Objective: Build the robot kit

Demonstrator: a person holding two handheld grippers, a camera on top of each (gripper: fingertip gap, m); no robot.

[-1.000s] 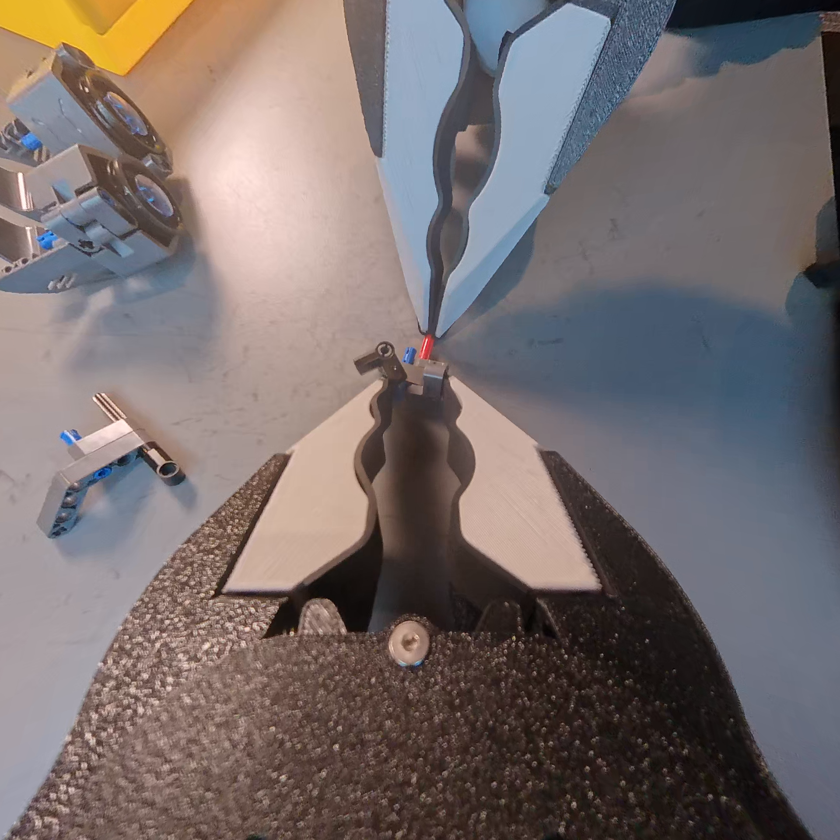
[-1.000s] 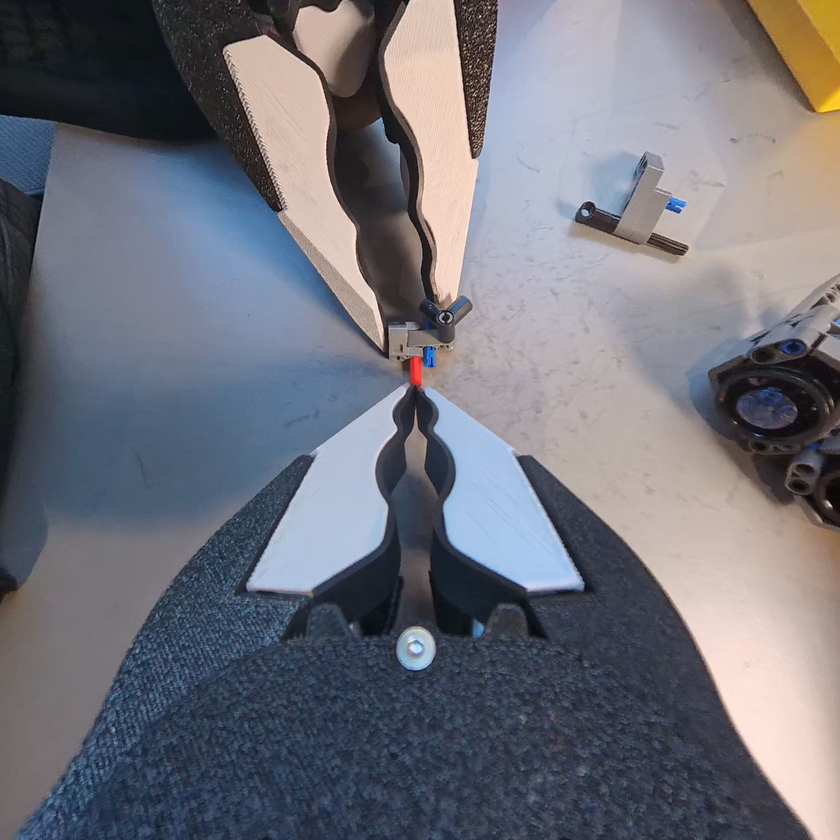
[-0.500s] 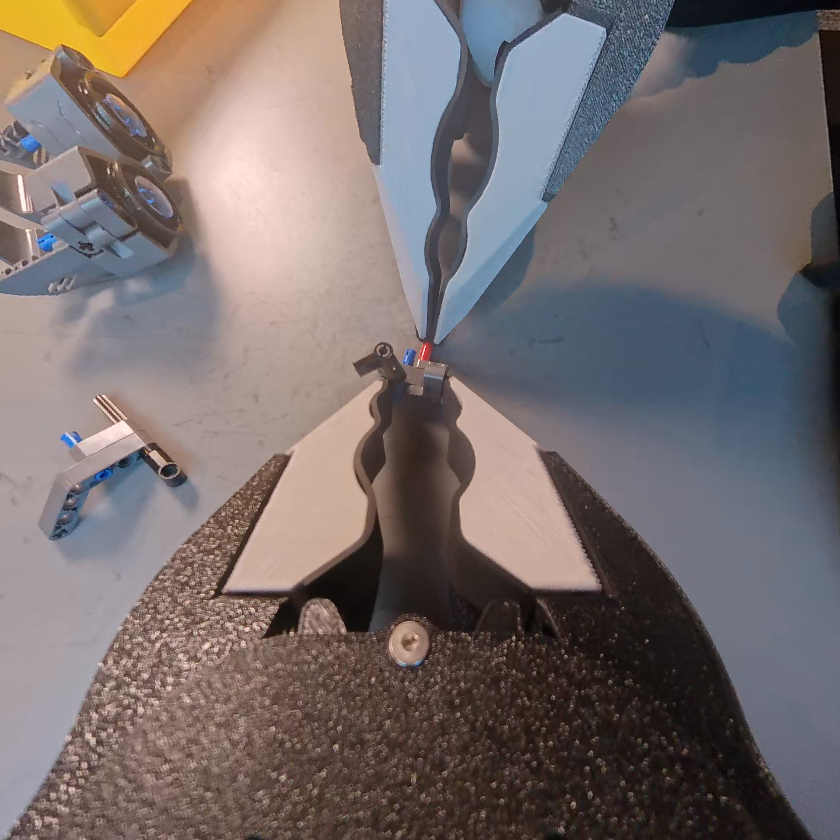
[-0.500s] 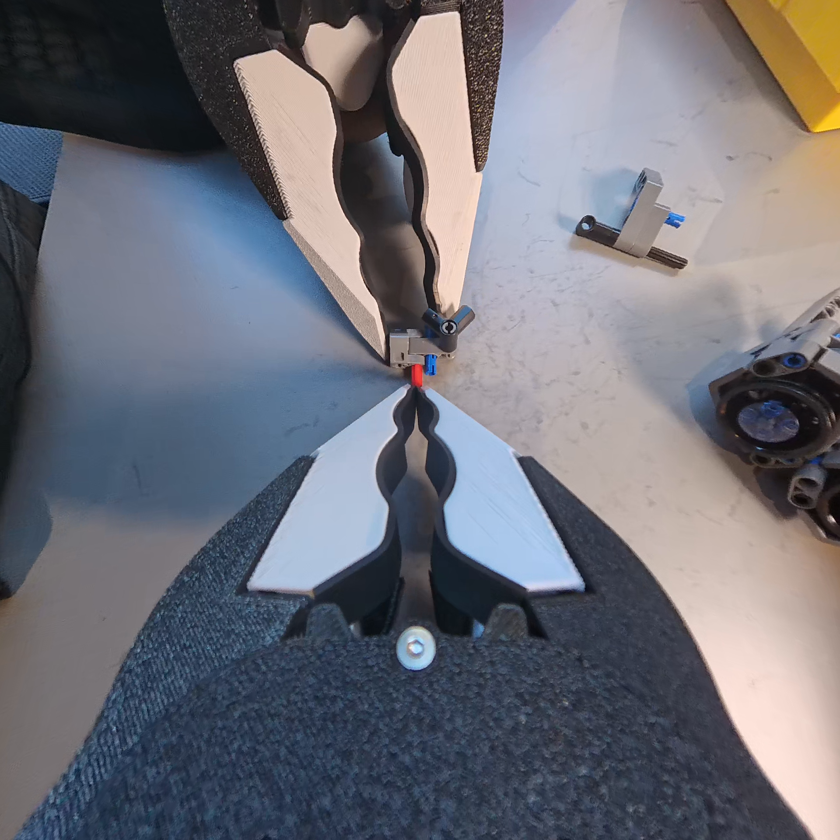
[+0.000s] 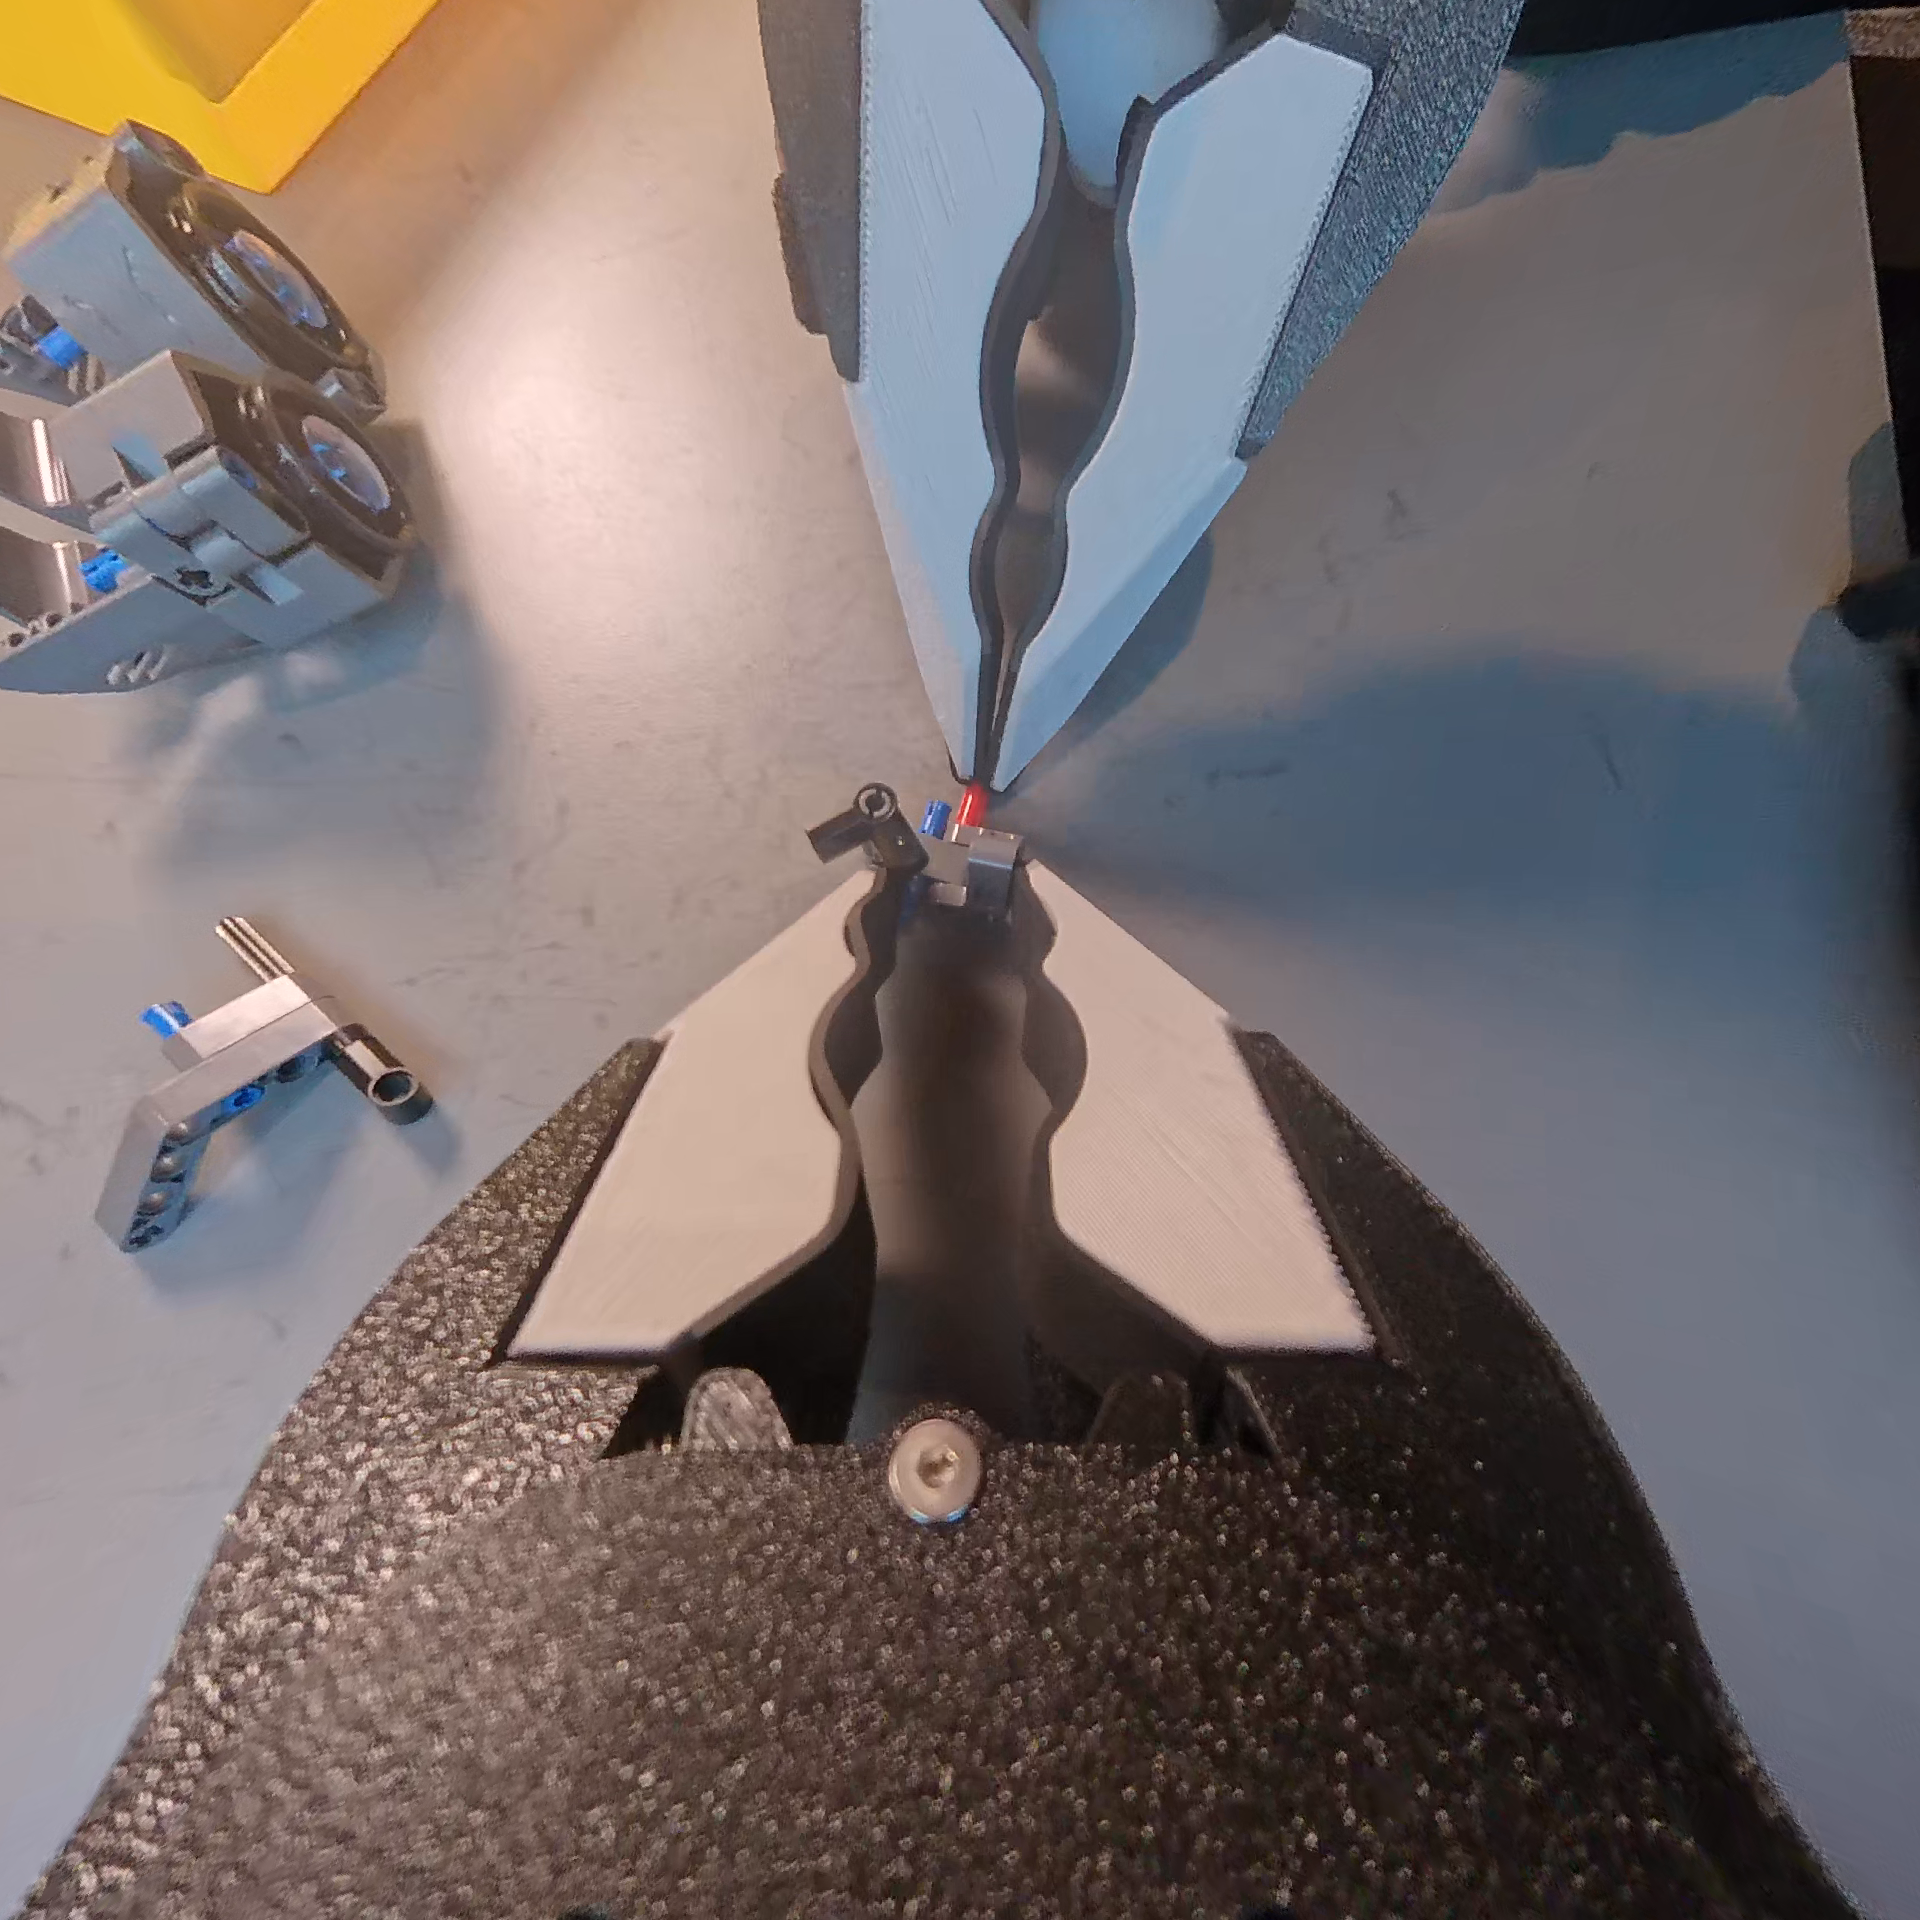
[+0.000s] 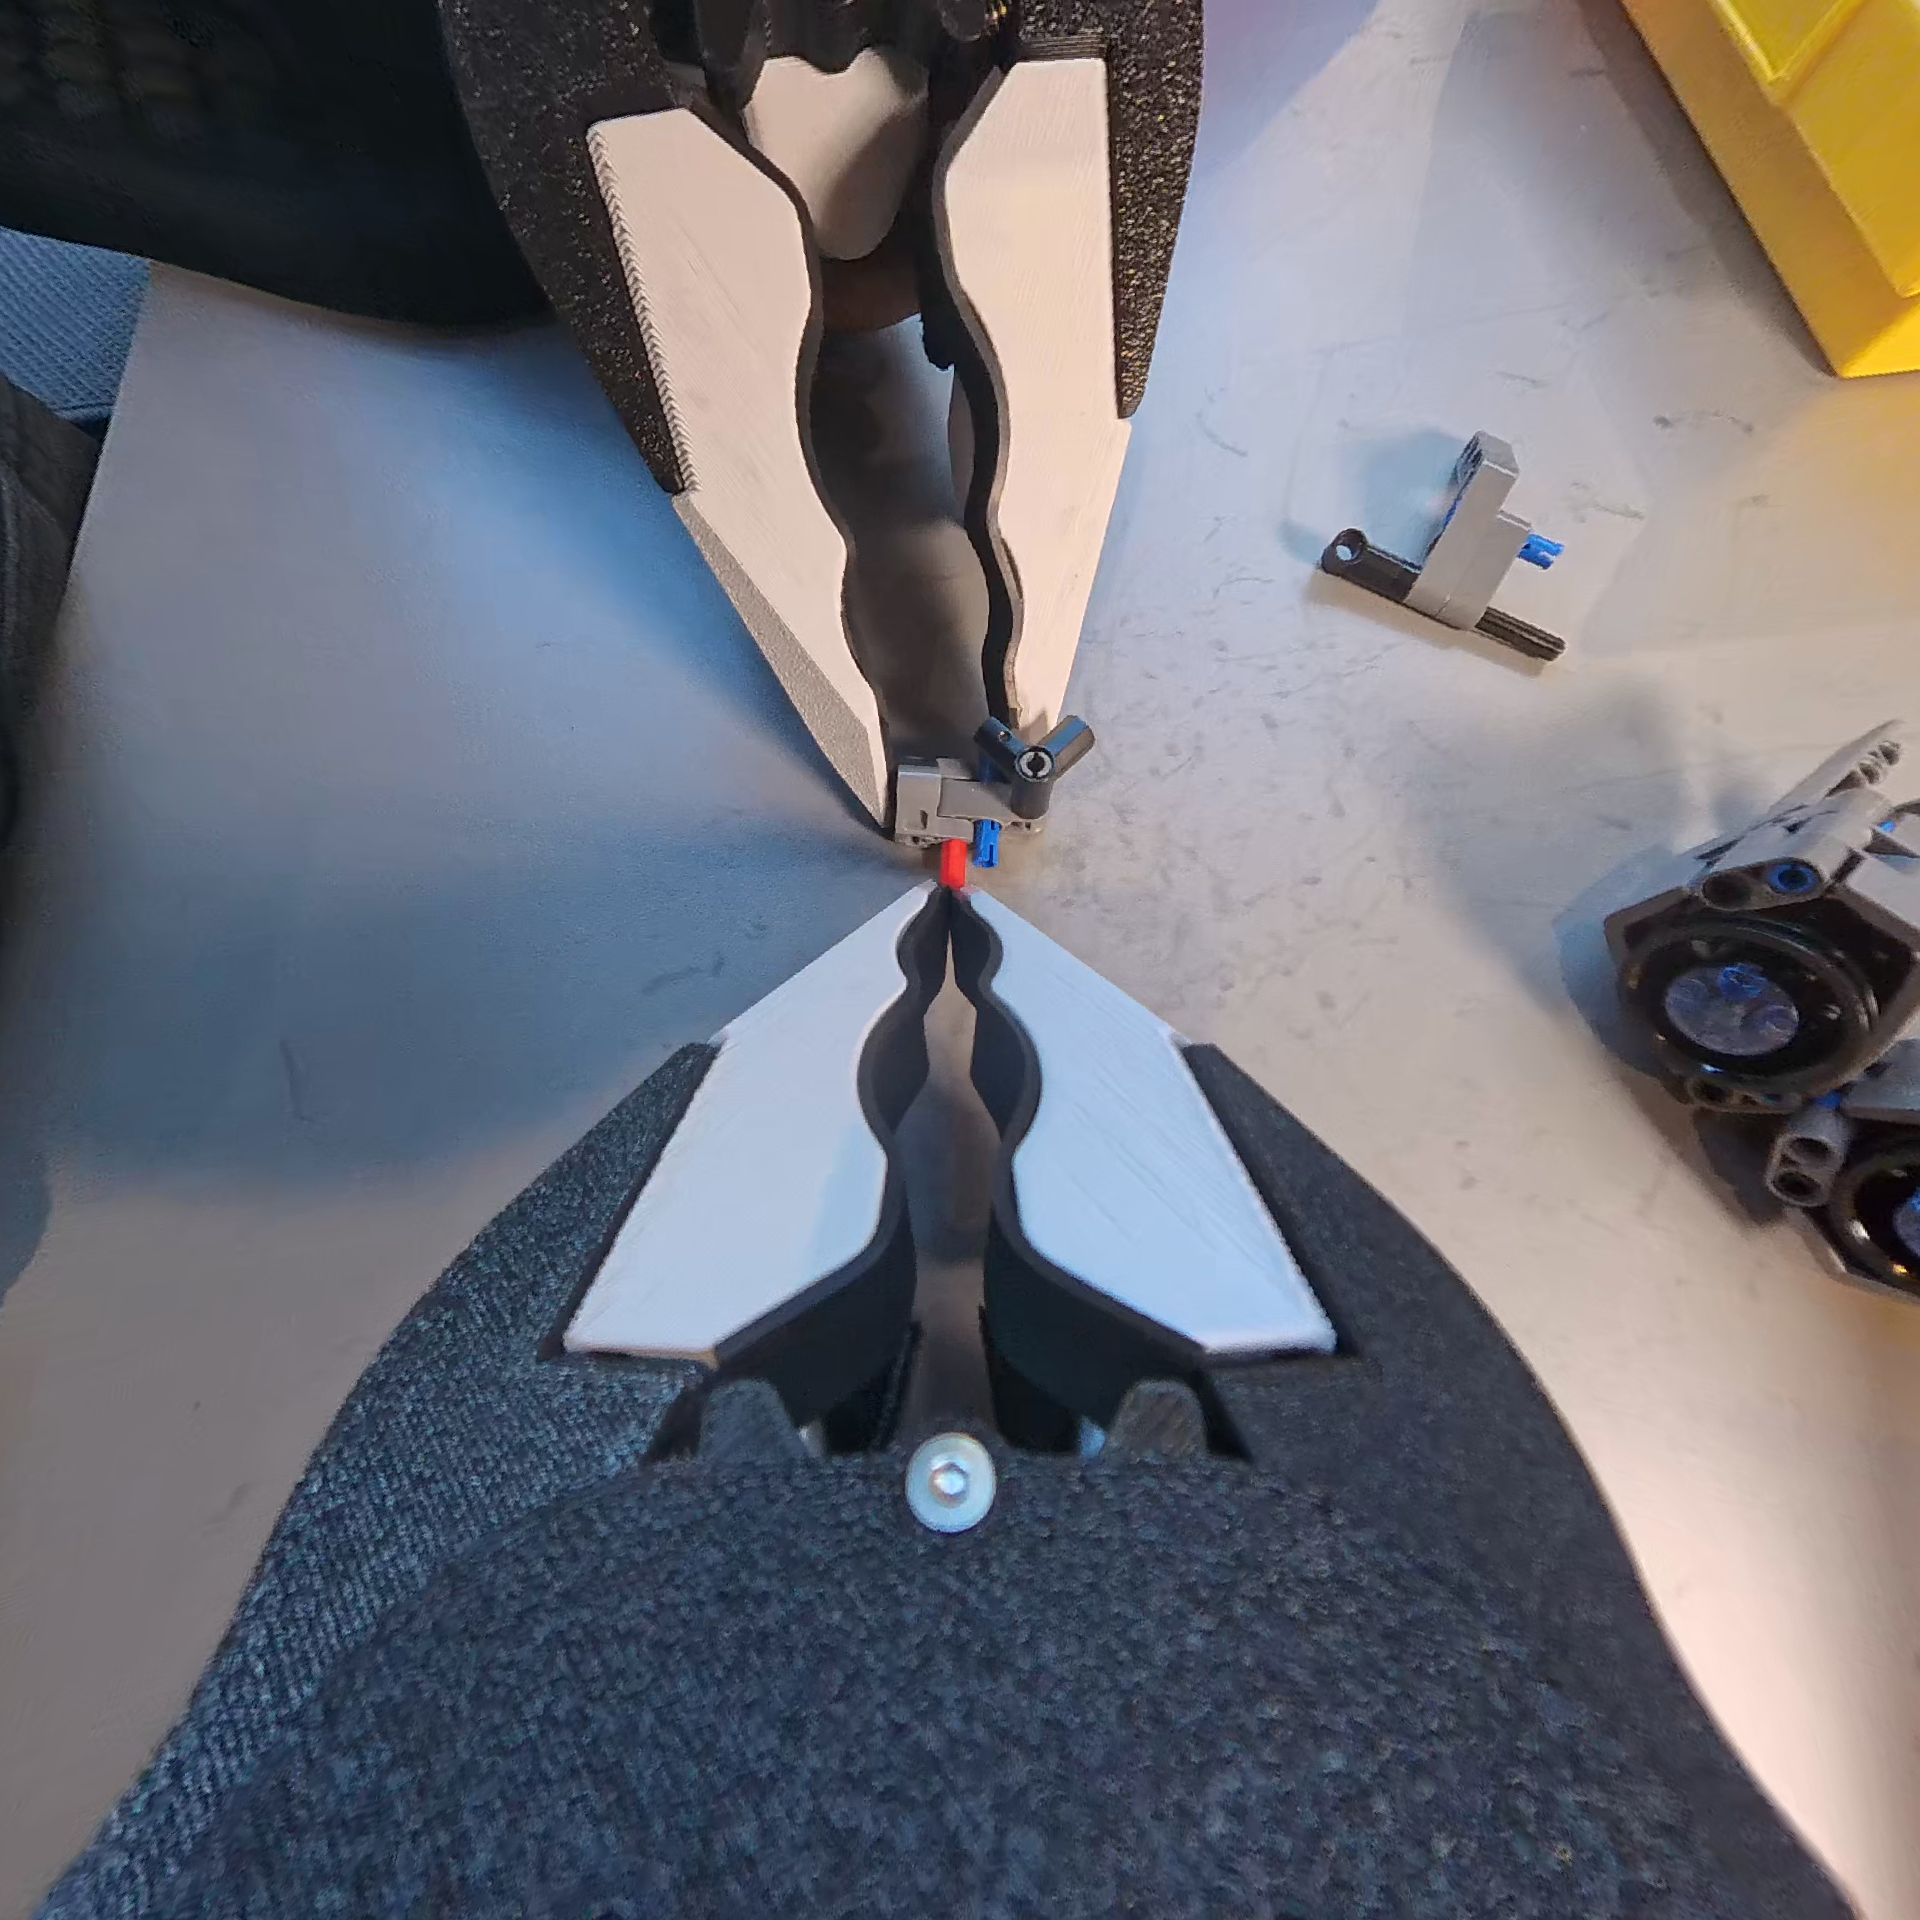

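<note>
Barely changed from a moment ago: my left claw (image 5: 951,883), at frame centre, still grasps one small grey-and-black brick piece (image 5: 961,862); my right claw (image 6: 948,902) stays clenched on one red pin (image 6: 950,862) touching it. One grey bracket (image 5: 223,1081) and two wheel housings (image 5: 208,457) lie left on the surface (image 5: 623,520). No readable writing.

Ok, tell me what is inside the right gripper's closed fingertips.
The right gripper pinches a red pin, whose free end meets the small grey assembly in the left gripper. The pin's clamped end is hidden between the fingertips.
</note>
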